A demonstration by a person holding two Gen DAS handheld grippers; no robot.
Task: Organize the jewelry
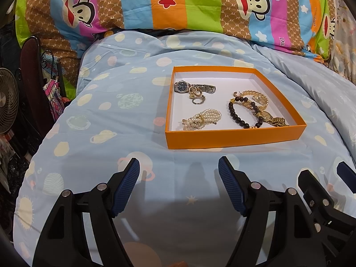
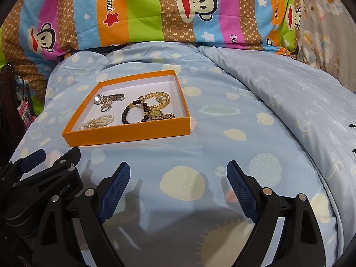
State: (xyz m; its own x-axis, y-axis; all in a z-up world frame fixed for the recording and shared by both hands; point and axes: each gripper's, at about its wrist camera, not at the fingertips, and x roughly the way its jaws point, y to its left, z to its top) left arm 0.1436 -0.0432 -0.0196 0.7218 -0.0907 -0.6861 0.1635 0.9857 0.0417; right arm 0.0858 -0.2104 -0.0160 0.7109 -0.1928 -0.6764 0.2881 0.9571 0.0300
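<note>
An orange box point(image 1: 233, 138) point(image 2: 126, 134) with a white floor lies on the blue bedspread. Inside lie a silver watch point(image 1: 184, 86) point(image 2: 99, 99), rings point(image 1: 197, 100) point(image 2: 106, 107), a pearl bracelet point(image 1: 201, 119) point(image 2: 98, 122), a black bead bracelet point(image 1: 241, 115) point(image 2: 128, 113), a gold chain bracelet point(image 1: 259, 98) point(image 2: 159, 99) and a gold watch point(image 1: 270, 118) point(image 2: 156, 114). My left gripper point(image 1: 179, 166) is open and empty, just short of the box's near wall. My right gripper point(image 2: 178, 171) is open and empty, to the right of the box, over bare bedspread.
A striped cartoon-monkey pillow point(image 1: 173, 4) point(image 2: 155, 9) lies behind the box. A fan point(image 1: 7, 102) and clutter stand off the bed's left edge. The right gripper's body shows at the lower right of the left wrist view point(image 1: 329, 200). A floral fabric point(image 2: 329, 22) lies at far right.
</note>
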